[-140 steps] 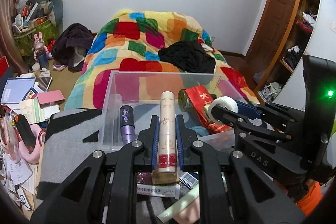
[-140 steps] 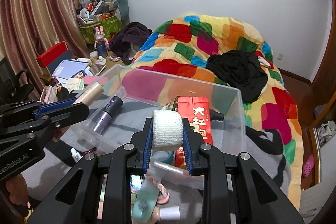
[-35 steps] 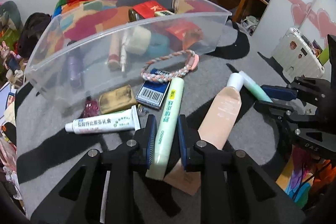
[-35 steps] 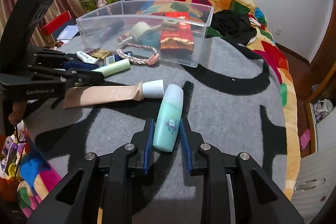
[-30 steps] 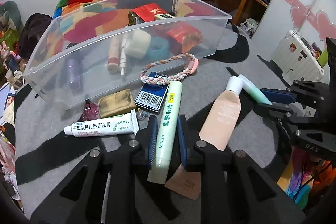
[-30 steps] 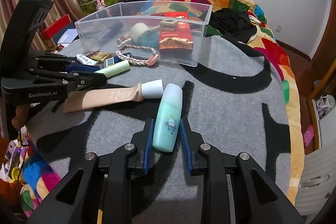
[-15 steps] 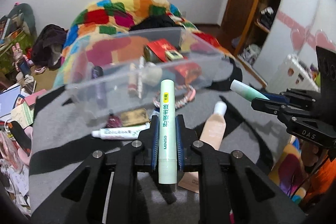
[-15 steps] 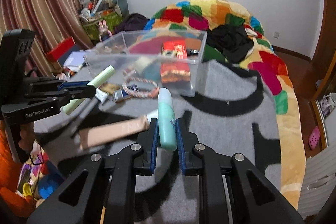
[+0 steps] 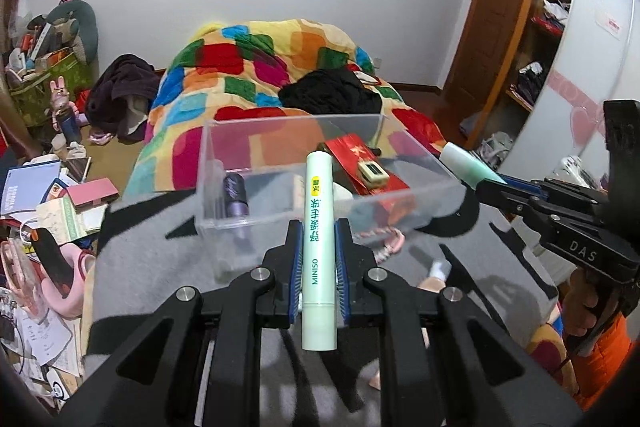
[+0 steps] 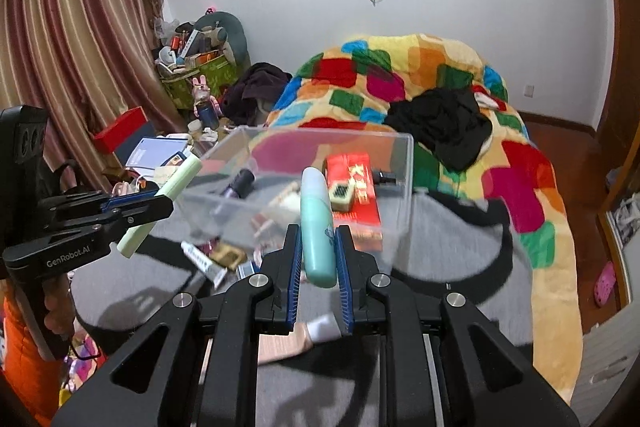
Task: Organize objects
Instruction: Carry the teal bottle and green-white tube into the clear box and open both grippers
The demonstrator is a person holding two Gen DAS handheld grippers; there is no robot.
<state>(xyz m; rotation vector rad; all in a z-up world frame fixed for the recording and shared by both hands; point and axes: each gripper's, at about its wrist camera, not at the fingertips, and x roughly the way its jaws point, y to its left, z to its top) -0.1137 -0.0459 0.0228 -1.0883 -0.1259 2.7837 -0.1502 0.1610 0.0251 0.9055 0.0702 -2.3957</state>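
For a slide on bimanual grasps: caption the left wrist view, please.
Left gripper holds a pale green MINISO tube before the clear bin; right gripper carries a mint bottle.

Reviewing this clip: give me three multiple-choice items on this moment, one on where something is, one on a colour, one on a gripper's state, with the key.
1. Where does the red packet lie?
A. inside the clear plastic bin
B. on the grey blanket in front of the bin
C. on the floor by the curtain

2. What colour is the MINISO tube?
A. purple
B. pale green
C. red

3. What is the state of the right gripper?
A. open and empty
B. shut on a white bandage roll
C. shut on the teal bottle

Key: 1 A, the packet shows behind the bin's near wall in both views. 2 B, the tube in the left gripper is pale green with green print. 3 C, the blue pads press both sides of the bottle.
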